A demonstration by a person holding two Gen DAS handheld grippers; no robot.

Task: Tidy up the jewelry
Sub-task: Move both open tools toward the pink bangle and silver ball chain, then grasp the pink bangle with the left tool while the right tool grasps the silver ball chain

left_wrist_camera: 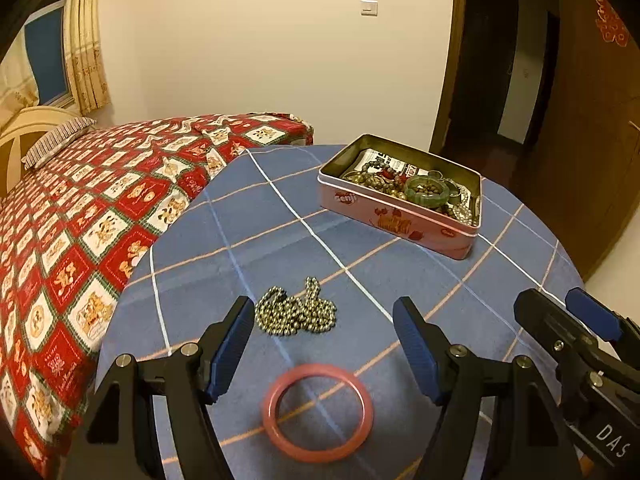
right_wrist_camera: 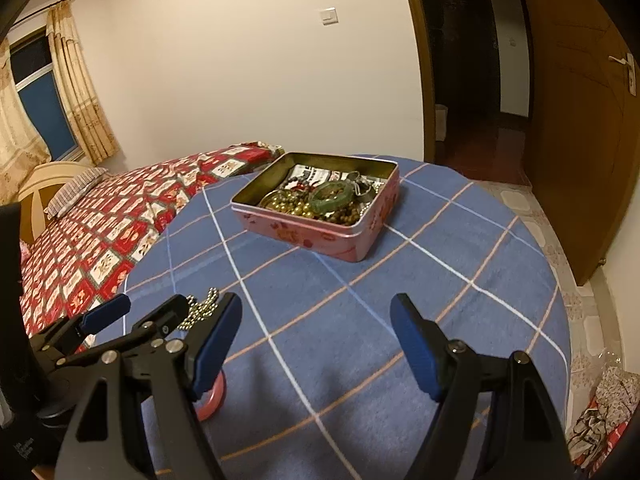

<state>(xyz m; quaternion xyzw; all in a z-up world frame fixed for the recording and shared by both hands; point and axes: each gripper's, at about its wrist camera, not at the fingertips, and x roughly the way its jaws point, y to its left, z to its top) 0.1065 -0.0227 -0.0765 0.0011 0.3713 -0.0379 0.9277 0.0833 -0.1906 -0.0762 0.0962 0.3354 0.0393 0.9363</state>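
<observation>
Blue-padded fingers (left_wrist_camera: pixel 416 350) of the left gripper (left_wrist_camera: pixel 324 346) stand spread wide with nothing between the pads; they hang above the desk (left_wrist_camera: pixel 460 292) and touch no item. In the left wrist view the pink bangle (left_wrist_camera: pixel 317 412) lies flat on the cloth just below the gap between the fingers, apart from both pads. The beaded chain (left_wrist_camera: pixel 298 310) lies heaped slightly further out, close to the left-hand pad but not touching it. Judgement: both loose pieces sit outside the container, awaiting collection, and the bangle is the nearer candidate for a grasp.

The right gripper (right_wrist_camera: pixel 316 342) is likewise spread and empty, held beside the left one over bare cloth; no jewelry lies between its fingers. From its view the bangle and chain are largely hidden behind the left gripper.

Further out, the pink tin (left_wrist_camera: pixel 400 216) stands lidless on the far part of the desk, well apart from both grippers. It holds a green bangle (left_wrist_camera: pixel 426 192) and assorted beads, suggesting it serves as the storage point. A bed (left_wrist_camera: pixel 100 216) with a red patterned cover adjoins the desk.
</observation>
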